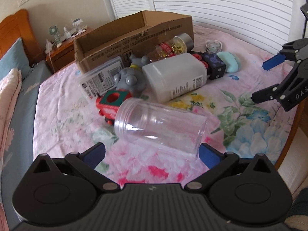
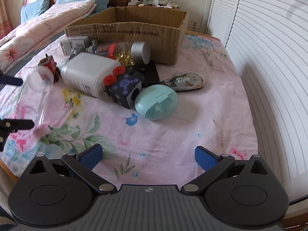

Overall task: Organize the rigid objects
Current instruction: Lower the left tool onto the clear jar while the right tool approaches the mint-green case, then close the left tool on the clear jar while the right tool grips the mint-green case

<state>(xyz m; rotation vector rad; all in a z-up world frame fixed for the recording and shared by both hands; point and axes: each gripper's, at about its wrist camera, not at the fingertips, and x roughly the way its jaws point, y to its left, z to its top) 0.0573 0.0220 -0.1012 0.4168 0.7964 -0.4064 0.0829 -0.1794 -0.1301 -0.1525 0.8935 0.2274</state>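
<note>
A clear plastic jar (image 1: 159,127) without a lid lies on its side on the floral sheet, mouth to the left. My left gripper (image 1: 152,152) is open just behind it, and its right pad sits close to the jar's base. The right wrist view has the jar (image 2: 36,88) between the left gripper's (image 2: 23,103) spread fingers. My right gripper (image 2: 148,155) is open over bare sheet, with nothing between its fingers. It also appears at the right (image 1: 263,79). An open cardboard box (image 1: 134,36) (image 2: 134,30) stands behind the pile.
The pile holds a white bottle (image 1: 177,77), a grey toy (image 1: 129,80), a capsule bottle (image 1: 173,48), a dark cube with red buttons (image 2: 125,88), a teal case (image 2: 156,102) and a red-green toy (image 1: 111,102). A blister pack (image 2: 184,80) lies to the right. White louvred doors (image 2: 259,57) flank the bed.
</note>
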